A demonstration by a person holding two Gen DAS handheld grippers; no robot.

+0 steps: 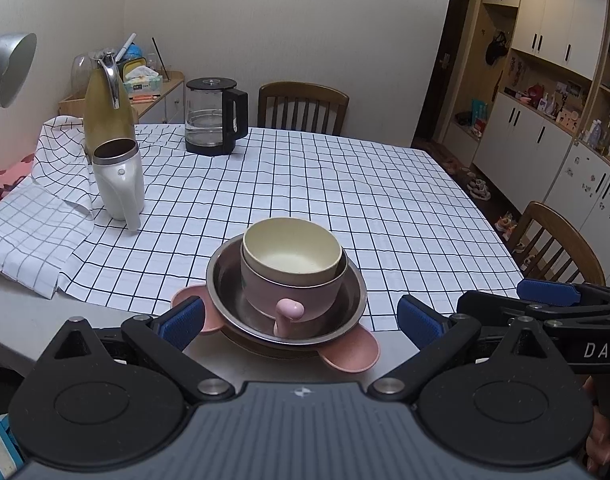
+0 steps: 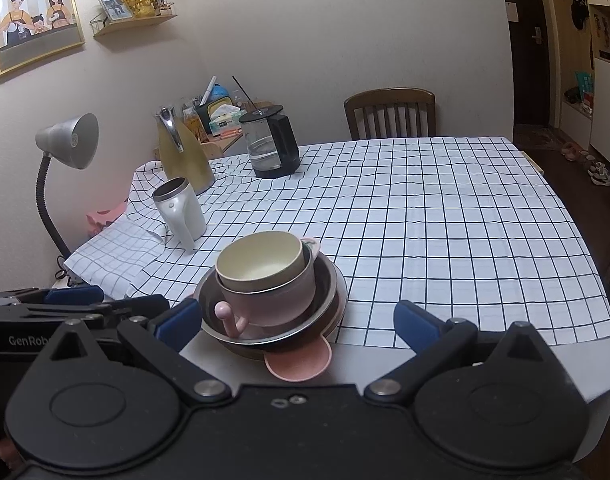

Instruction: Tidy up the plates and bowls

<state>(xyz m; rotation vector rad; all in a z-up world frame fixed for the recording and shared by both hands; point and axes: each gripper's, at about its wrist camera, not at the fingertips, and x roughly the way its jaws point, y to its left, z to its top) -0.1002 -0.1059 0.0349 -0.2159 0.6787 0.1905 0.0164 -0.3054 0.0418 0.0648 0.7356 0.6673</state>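
A dining room with cream walls holds a table (image 1: 209, 364) draped in a white tablecloth (image 1: 345, 200) with a black grid, the cloth rumpled and folded back at the left so the bare grey top shows along the near edge. At that near edge sits a stack of dishes: a pink plate (image 1: 357, 352) with rounded ear-like lobes lies at the bottom, a stainless steel bowl (image 1: 221, 280) rests on it, a pink cup (image 1: 289, 292) with a knobbed handle turned toward the camera stands in the steel bowl, and a cream bowl (image 1: 293, 256) is nested in the cup, tilted slightly. The left tool (image 1: 301, 320) hangs just in front of the stack with its blue-padded fingers spread wide to either side, gripping nothing. The right tool (image 2: 297, 322) is just beside it, likewise gaping and empty, the stack lying toward its left finger. Farther left on the cloth stands a white steel-lined mug (image 1: 119, 180), with a yellow-green thermos jug (image 1: 107, 116) behind it and a glass kettle (image 1: 215, 116) with a black handle to their right. A wooden chair (image 1: 303, 106) faces the far side, another (image 1: 557, 240) the right side, and a grey desk lamp (image 2: 67, 148) stands at the left wall
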